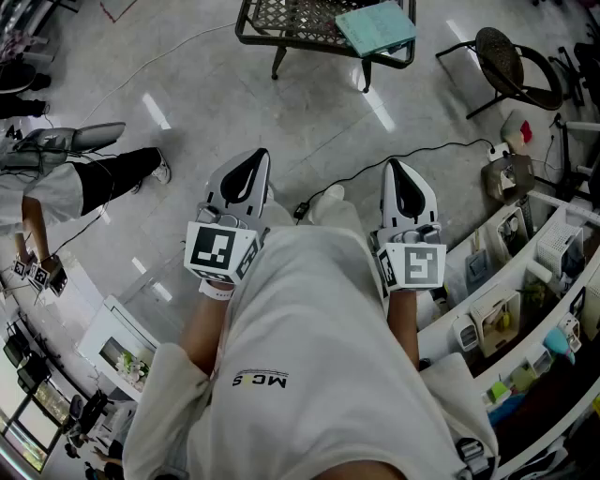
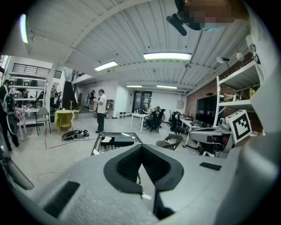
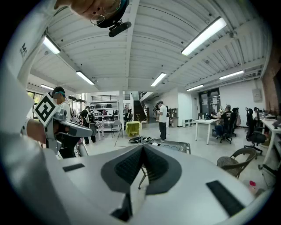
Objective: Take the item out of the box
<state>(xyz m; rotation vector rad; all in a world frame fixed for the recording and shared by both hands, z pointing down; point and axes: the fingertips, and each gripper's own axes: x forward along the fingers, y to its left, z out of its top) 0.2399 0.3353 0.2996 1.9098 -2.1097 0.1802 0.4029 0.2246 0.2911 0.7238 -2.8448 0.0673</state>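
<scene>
A flat teal box lies on a black mesh table at the far end of the floor, well away from both grippers. I hold both grippers close to my chest, pointing toward that table. My left gripper is shut with nothing between its dark pads. My right gripper is shut and empty too, its pads meeting at the tip. In the left gripper view the table stands beyond the jaws with the box on it. The table's edge shows past the right jaws.
A round wicker chair stands at the right of the table. White shelves full of small goods run along the right. A black cable crosses the floor ahead. A person stands at the left, near a white cabinet.
</scene>
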